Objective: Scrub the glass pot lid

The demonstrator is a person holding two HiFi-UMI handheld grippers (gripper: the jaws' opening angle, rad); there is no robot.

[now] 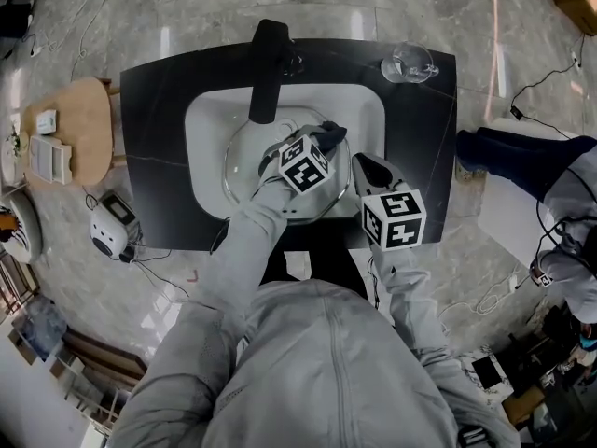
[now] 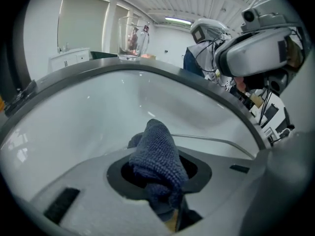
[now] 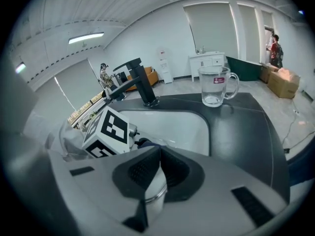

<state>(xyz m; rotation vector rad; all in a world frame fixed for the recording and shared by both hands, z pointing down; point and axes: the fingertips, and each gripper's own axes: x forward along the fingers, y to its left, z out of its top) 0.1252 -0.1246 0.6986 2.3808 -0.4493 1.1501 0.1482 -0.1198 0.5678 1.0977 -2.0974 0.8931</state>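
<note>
The glass pot lid (image 1: 250,161) lies tilted in the white sink (image 1: 207,118), its steel rim (image 2: 212,140) showing in the left gripper view. My left gripper (image 1: 328,140) is over the lid, shut on a dark blue cloth (image 2: 156,156) that bulges out past the jaws (image 1: 333,134). My right gripper (image 1: 362,168) is at the lid's near right edge. Its jaws are shut on the lid's steel-rimmed edge (image 3: 153,193). The left gripper's marker cube (image 3: 109,132) sits just beyond it.
A black faucet (image 1: 266,68) reaches over the sink from the back of the black counter (image 1: 154,185). A glass mug (image 1: 408,63) stands at the counter's far right corner. A wooden stool (image 1: 82,124) stands to the left, and a person's legs (image 1: 532,161) are at the right.
</note>
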